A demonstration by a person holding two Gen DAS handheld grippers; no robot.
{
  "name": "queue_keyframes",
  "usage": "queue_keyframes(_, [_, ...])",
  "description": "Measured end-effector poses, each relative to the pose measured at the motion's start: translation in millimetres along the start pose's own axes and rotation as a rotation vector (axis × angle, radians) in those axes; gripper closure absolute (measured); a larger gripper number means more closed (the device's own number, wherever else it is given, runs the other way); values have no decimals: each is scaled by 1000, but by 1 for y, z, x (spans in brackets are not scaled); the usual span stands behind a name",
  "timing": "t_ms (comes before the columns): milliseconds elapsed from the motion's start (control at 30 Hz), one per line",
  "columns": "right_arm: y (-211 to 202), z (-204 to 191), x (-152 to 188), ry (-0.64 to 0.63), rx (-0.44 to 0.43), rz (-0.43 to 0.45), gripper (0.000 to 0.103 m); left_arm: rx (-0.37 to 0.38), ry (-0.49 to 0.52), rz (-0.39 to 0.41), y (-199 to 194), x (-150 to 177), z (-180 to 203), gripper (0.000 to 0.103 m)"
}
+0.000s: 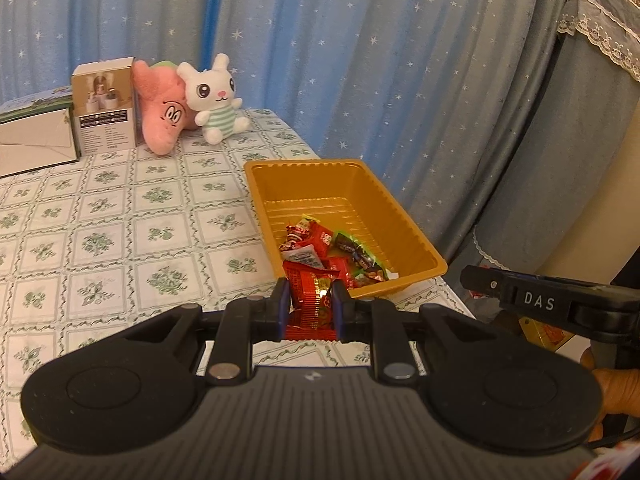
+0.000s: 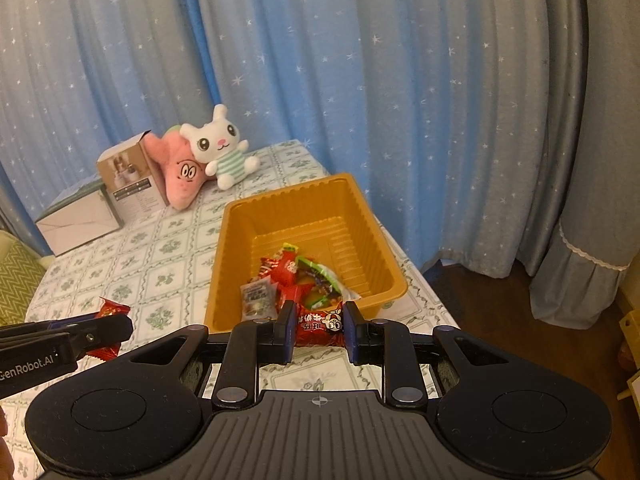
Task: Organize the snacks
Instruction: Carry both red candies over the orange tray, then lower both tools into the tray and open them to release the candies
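An orange plastic tray (image 1: 304,178) (image 2: 276,208) stands near the table's right edge with several wrapped snacks (image 1: 320,246) (image 2: 296,276) piled at its near end. My left gripper (image 1: 310,300) is shut on a shiny red snack packet (image 1: 312,306), just short of the tray's near left corner. My right gripper (image 2: 319,328) is shut on a red candy packet with a cartoon face (image 2: 320,326), held over the tray's near rim. In the right wrist view the left gripper (image 2: 120,326) comes in from the left with its red packet (image 2: 112,308). The right gripper's finger (image 1: 492,282) shows at the right of the left wrist view.
A pink plush (image 1: 164,114) (image 2: 182,172), a white rabbit plush (image 1: 218,98) (image 2: 224,148) and two boxes (image 1: 104,108) (image 2: 132,176) stand at the table's far end. Blue starred curtains (image 1: 360,60) hang behind. The table's right edge drops to a dark floor (image 2: 480,300).
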State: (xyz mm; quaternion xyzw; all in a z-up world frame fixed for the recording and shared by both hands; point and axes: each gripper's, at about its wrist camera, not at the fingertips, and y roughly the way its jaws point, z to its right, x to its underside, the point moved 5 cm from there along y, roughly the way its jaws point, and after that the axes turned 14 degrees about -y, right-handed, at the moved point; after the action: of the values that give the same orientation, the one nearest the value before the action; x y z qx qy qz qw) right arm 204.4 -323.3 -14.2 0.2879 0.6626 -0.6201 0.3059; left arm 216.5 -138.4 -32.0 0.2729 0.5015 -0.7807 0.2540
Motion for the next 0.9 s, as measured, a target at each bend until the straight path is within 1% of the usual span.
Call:
queue_keyframes(200, [9,11,-5,7,5,-1,78,16,5,-17,19,-7,10,84])
queue_keyframes(533, [40,26,-12,12,-4,-23,78,42,19,-51,54,-21,23,84])
queue_keyframes(900, [82,30,-35,-17,-23,-34,78,45,22,-72,98,-47,23,84])
